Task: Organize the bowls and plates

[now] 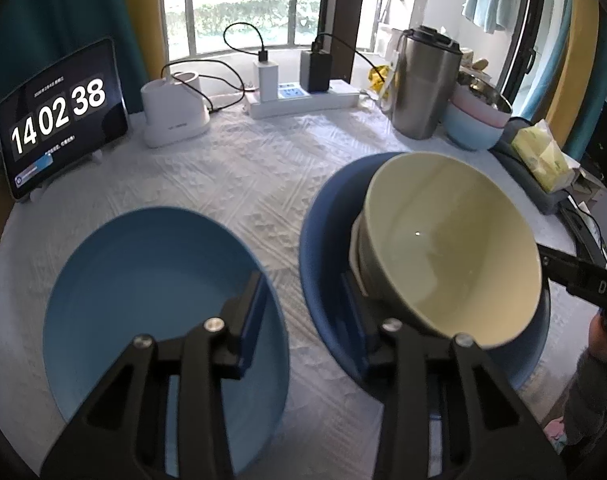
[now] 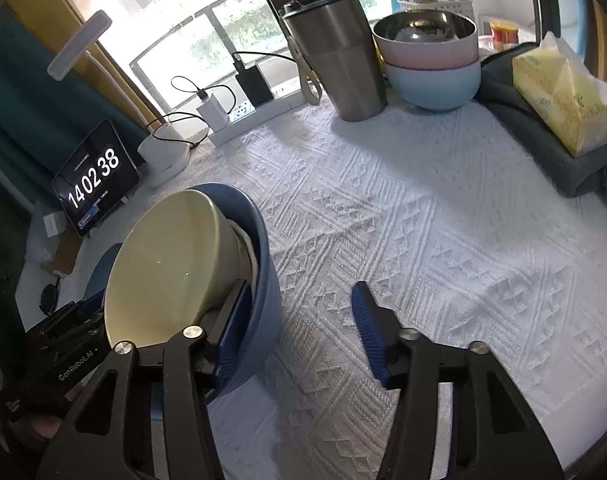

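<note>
At the bottom of the left wrist view, the left gripper [image 1: 303, 280] has its tongs apart. One finger hangs over the light blue plate [image 1: 143, 280] at lower left and the other dips inside the dark blue bowl [image 1: 323, 220], so they straddle that bowl's wall without visibly pinching it. In the right wrist view, the right gripper [image 2: 302, 286] also stands apart: one finger is tucked inside the same bowl's opposite wall and the other is out over the white tablecloth [image 2: 423, 220]. Both likely bracket the bowl to steady or lift it. Just beyond, at centre right, the cream bowl [image 1: 443, 232] leans tilted inside the dark blue bowl, propped on a white rim [image 1: 355, 248], so the nesting looks unfinished. Farther back, at upper right, a steel tumbler [image 1: 423, 88] stands beside stacked pink and pale blue bowls [image 1: 475, 128]. A tablet clock [image 1: 59, 120] sits at far left.
</note>
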